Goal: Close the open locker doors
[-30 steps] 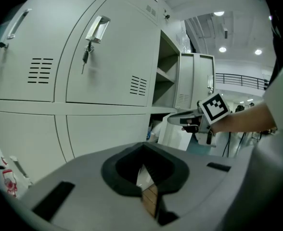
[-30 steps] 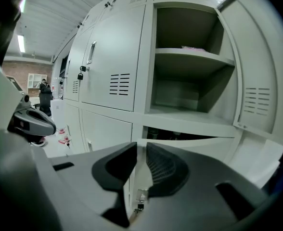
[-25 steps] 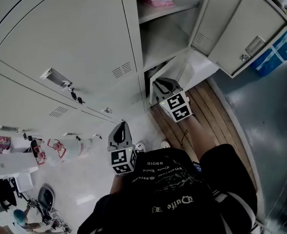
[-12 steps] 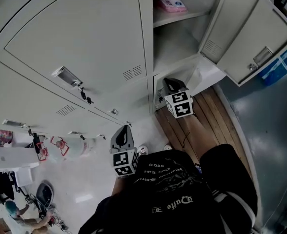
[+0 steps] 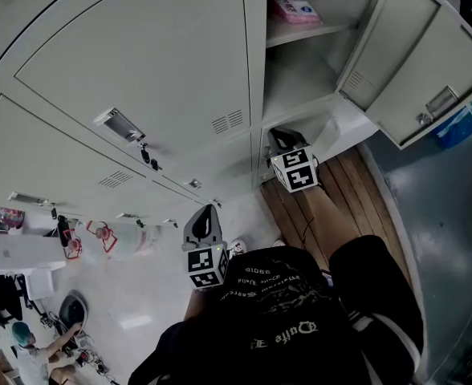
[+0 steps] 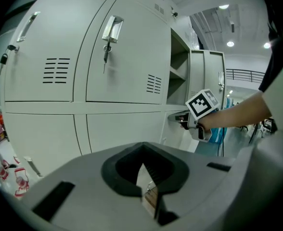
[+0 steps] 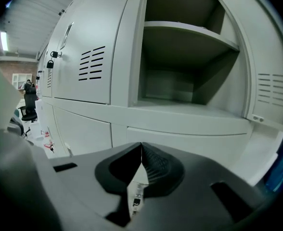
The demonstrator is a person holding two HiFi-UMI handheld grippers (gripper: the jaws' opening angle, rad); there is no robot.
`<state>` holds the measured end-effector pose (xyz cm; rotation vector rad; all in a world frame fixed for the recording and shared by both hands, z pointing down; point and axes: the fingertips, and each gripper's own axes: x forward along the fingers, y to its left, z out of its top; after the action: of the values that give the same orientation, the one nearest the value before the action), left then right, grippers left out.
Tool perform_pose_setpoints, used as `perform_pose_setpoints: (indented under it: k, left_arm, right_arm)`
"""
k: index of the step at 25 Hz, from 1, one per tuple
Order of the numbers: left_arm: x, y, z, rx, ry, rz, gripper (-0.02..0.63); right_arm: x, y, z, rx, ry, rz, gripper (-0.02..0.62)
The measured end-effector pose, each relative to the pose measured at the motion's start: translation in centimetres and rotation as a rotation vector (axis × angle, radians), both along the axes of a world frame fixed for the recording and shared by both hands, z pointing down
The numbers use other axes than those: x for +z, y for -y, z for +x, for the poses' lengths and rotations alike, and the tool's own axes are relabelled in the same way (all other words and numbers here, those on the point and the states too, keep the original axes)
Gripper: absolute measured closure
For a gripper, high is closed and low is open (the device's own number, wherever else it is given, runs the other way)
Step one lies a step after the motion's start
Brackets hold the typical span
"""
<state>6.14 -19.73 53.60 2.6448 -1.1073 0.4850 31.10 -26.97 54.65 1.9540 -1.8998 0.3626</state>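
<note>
A bank of grey lockers fills the view. One upper compartment [image 5: 300, 62] stands open, its door [image 5: 413, 62] swung out to the right, with a pink box [image 5: 295, 8] on its shelf. Below it a lower door [image 5: 344, 127] also hangs open. My right gripper [image 5: 278, 132] is shut on nothing and sits low at the front of that lower opening, left of the lower door. In the right gripper view the gripper [image 7: 141, 146] faces the open shelf [image 7: 189, 32]. My left gripper [image 5: 207, 209] is shut and empty, held back before the closed lower lockers [image 6: 122, 129].
Closed doors carry handles [image 5: 120, 124] and hanging keys [image 5: 148, 157]. Wooden planks [image 5: 340, 199] lie on the floor before the open lockers, and a blue crate [image 5: 461, 123] stands beyond the door. A white box [image 5: 19, 251] and clutter sit at the lower left.
The right gripper's jaws have closed together and it has edged slightly lower toward the lower locker. The head view has swung a little, and the left gripper has stayed nearly still.
</note>
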Motion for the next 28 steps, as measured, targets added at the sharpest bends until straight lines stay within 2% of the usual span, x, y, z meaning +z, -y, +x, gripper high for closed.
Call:
perform_pose_setpoints:
  k: [4, 15, 18, 20, 24, 28]
  left_arm:
    - [0.3, 0.5, -1.1, -0.012, 0.033, -0.008, 0.600]
    - [0.0, 0.7, -0.7, -0.017, 0.028, -0.005, 0.600]
    - [-0.1, 0.5, -0.3, -0.009, 0.024, -0.005, 0.600]
    - [0.0, 0.2, 0.0, -0.002, 0.012, -0.016, 0.600]
    - [-0.4, -0.3, 0.9, 0.016, -0.035, -0.029, 0.600]
    - [-0.8, -0.6, 1.9, 0.054, -0.050, -0.019, 0.600]
  right_arm:
    - [0.0, 0.7, -0.2, 0.012, 0.032, 0.015, 0.589]
    - [0.0, 0.6, 0.0, 0.006, 0.073, 0.015, 0.589]
    - [-0.2, 0.4, -0.1, 0.021, 0.123, 0.015, 0.588]
    - [-0.6, 0.2, -0.1, 0.029, 0.151, 0.025, 0.588]
    - [-1.3, -1.0, -0.2, 0.027, 0.150, 0.039, 0.588]
    - [-2.3, -3.5, 0.3, 0.065, 0.149, 0.087, 0.588]
